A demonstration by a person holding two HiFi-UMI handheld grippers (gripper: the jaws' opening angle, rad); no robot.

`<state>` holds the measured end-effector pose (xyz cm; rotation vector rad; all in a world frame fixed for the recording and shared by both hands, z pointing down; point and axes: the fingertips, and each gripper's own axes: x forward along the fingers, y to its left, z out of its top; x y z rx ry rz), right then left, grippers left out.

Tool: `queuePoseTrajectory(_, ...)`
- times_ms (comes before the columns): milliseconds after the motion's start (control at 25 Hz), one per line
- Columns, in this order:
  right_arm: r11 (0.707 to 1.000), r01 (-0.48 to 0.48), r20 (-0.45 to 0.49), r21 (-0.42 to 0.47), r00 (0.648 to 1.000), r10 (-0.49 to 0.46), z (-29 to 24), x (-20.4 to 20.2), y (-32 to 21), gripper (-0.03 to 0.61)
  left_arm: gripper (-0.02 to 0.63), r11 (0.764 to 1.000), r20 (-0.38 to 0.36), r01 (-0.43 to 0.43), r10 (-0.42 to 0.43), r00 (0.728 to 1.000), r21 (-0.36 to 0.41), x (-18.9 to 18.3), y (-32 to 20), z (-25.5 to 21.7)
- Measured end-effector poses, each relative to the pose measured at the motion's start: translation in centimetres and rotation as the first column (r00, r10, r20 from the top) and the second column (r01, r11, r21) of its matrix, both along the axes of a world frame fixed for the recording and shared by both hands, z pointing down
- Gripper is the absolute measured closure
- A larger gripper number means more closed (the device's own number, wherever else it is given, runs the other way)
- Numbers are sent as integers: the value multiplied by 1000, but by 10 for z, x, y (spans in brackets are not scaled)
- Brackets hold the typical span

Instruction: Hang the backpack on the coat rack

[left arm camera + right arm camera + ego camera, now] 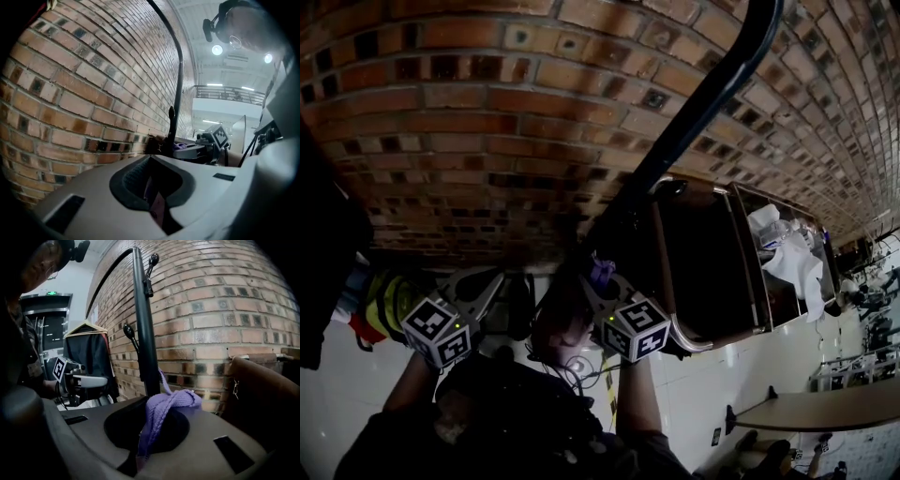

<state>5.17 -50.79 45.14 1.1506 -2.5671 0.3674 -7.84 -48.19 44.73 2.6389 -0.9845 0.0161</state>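
Both forearms point(633, 398) extend toward 12 o'clock. The right gripper point(598, 281) pinches one purple webbing loop point(171, 401); the left gripper point(152, 192) clamps one thin purplish strip point(156, 202). One coat rack point(143, 333), two pegs point(152, 261).

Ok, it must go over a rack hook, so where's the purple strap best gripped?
Probably low on the purple strap, as the right gripper has it, coming from the side away from the rack pole: the folded loop beyond the jaws is free for a hook.
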Motion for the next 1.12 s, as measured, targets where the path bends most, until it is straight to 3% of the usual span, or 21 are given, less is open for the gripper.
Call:
queuePoseTrajectory(160, 994, 103, -127, -32, 986, -106, 20, -24, 8, 578, 589, 1000, 1, -10, 10, 1000, -14, 2, -10, 6)
queuePoseTrajectory(360, 989, 117, -195, -88, 972, -133, 54, -32, 15, 578, 589, 999, 4, -24, 25, 1000, -30, 6, -16, 12)
queuePoseTrajectory(760, 998, 3, -30, -69, 1000, -5, 75, -22, 13, 577, 588, 997, 15, -41, 42, 999, -69, 13, -16, 30)
queuePoseTrajectory(960, 998, -35, -7, -60, 999, 34, 80, -16, 12, 573, 588, 997, 20, -36, 38, 999, -71, 15, -9, 32)
queuePoseTrajectory(1120, 998, -47, -60, -43, 997, 45, 89, -12, 18, 480, 589, 998, 31, -20, 22, 999, -61, 15, 2, 32)
